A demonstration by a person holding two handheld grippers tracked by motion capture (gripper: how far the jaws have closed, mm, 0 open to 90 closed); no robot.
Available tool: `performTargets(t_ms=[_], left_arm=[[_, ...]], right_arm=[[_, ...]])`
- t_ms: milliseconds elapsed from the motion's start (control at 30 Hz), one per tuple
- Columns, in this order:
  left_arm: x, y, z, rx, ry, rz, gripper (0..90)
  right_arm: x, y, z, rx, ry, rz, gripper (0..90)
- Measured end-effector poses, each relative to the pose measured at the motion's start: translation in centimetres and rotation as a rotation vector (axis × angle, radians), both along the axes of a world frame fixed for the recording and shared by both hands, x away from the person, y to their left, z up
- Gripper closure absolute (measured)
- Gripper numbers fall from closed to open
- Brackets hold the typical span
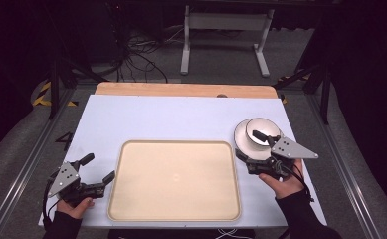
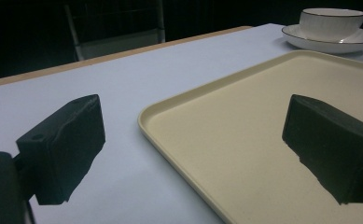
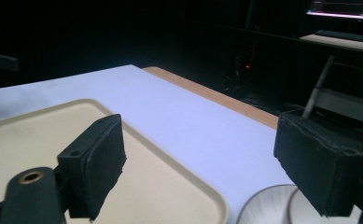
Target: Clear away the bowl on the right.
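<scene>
A white cup [image 1: 249, 126] stands on a white saucer [image 1: 241, 138] at the right of the table. My right gripper [image 1: 250, 144] is open at the saucer's near side, with one jaw reaching over the cup and the other beside the saucer's near left rim. In the right gripper view the gripper [image 3: 207, 158] holds nothing, and the saucer [image 3: 263, 205] lies below its right jaw. My left gripper [image 1: 98, 169] rests open at the tray's left edge with nothing in it. In the left gripper view the gripper [image 2: 198, 140] straddles the tray's rim, and the cup [image 2: 331, 23] and saucer [image 2: 328, 45] sit far off.
A large cream tray [image 1: 176, 179] lies at the front middle of the light table [image 1: 171, 119], also seen as the tray [image 2: 263, 140] and the tray [image 3: 39, 154] from the grippers. A wooden strip [image 1: 181, 89] runs along the far edge. Cables and a white stand [image 1: 226, 30] are on the floor beyond.
</scene>
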State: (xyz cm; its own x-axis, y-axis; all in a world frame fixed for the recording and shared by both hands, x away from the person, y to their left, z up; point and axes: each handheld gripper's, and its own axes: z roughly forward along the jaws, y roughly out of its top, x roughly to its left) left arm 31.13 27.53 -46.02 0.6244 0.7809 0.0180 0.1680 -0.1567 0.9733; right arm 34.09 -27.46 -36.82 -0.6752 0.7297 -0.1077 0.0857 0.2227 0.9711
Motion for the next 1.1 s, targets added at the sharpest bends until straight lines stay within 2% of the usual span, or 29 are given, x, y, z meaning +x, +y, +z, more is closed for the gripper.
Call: performTargets(t_ms=[400, 967, 1100], left_arm=[[0.0, 0.0, 0.0, 0.007, 0.000, 0.005, 6.6], [0.0, -0.1, 0.0, 0.012, 0.003, 0.007, 6.6], [0.0, -0.1, 0.0, 0.013, 0.003, 0.008, 6.7]], right_arm=[[0.8, -3.3, 0.7, 0.000, 0.008, -0.096, 19.9], [1.6, -6.3, 1.4, -0.011, 0.013, -0.206, 21.4], [1.9, -6.8, 1.5, -0.012, 0.026, -0.227, 22.3]])
